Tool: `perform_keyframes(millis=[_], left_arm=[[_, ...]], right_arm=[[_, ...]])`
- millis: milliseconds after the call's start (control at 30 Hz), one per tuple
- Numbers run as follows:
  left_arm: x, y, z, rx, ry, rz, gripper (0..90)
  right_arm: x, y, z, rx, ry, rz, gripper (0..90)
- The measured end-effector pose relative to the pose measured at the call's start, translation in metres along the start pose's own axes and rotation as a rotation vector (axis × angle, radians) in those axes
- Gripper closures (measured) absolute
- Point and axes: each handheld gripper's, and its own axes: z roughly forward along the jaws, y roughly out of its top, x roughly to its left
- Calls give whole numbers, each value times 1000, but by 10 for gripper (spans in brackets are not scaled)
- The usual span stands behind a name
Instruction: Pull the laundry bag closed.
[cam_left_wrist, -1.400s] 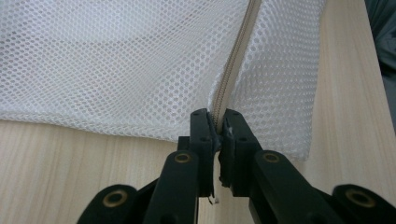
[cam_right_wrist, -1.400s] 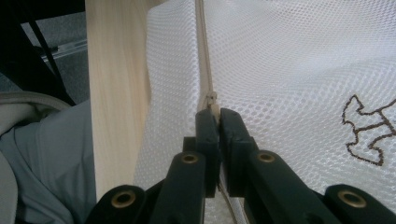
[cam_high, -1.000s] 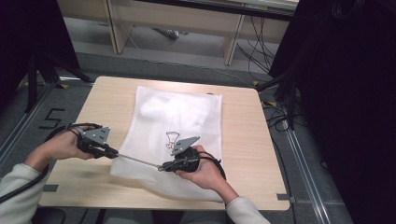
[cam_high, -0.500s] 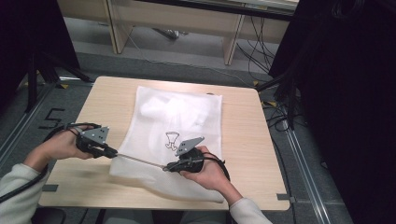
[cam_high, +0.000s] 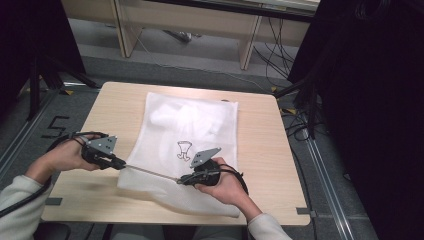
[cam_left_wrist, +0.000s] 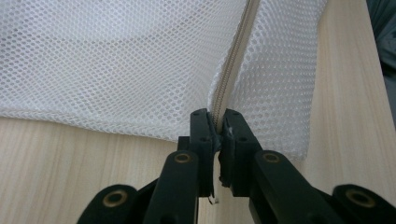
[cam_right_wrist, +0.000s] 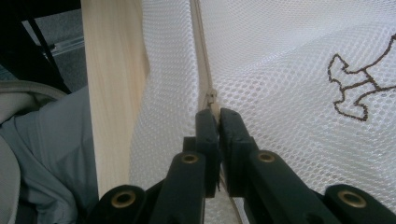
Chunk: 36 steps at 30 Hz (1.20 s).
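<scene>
High view, lower left of frame: left gripper (cam_high: 120, 165) in the person's left hand (cam_high: 67, 157), jaws clamped on the end of the zipper (cam_high: 150, 173) at the left edge of the white mesh bag (cam_high: 200, 125). In left gripper view the pads are pinched tight on the zipper tape (cam_left_wrist: 229, 84), which runs up and away w/ mesh either side and light wood surface (cam_left_wrist: 70, 158) below. The zipper stretches taut in a thin line, rising slightly off the bag, to the right gripper (cam_high: 181, 181) at lower centre, held in the right hand (cam_high: 225, 185). Its jaws are also together, clamped on the zipper; right gripper view shows the small slider (cam_right_wrist: 211, 97) just above the fingertips. Bag lies flat across the middle of the surface (cam_high: 265, 145), a dark line drawing (cam_high: 184, 150) near its centre, near edge rumpled by the front edge of the surface.
</scene>
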Motion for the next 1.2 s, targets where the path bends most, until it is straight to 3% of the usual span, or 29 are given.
perform_keyframes(millis=[133,167,200,233,300,333,467,500,567,600,667,700,1200], left_arm=[[1,-1,1,-8,-2,-3,832],[0,-2,1,-6,-4,-19,832],[1,-2,1,-8,-5,-2,832],[0,-2,1,-5,-1,-19,832],[0,-1,1,-6,-5,-6,833],[0,-1,1,0,0,-15,832],[2,-5,0,13,4,-21,832],[2,-6,0,12,2,-28,832],[3,-5,0,15,4,-6,832],[2,-4,0,19,2,-21,832],[2,-3,0,20,5,-3,832],[1,-4,0,15,6,-21,832],[2,-5,0,13,3,-12,832]], right_arm=[[-1,0,1,-9,5,-14,880],[0,0,0,-7,11,-9,880],[0,0,0,-7,11,-9,880],[1,-1,-1,-11,13,7,880],[-1,-2,-1,-3,-2,-5,880],[0,-3,-2,0,14,7,880],[-3,-7,-7,-2,6,2,880],[-3,-9,-8,-1,-2,20,880],[-4,-12,-11,2,2,20,880],[-4,-13,-12,5,1,38,880],[-4,-14,-12,8,0,40,880],[-4,-14,-12,4,-3,31,880],[-9,-24,-20,3,-10,41,880]])
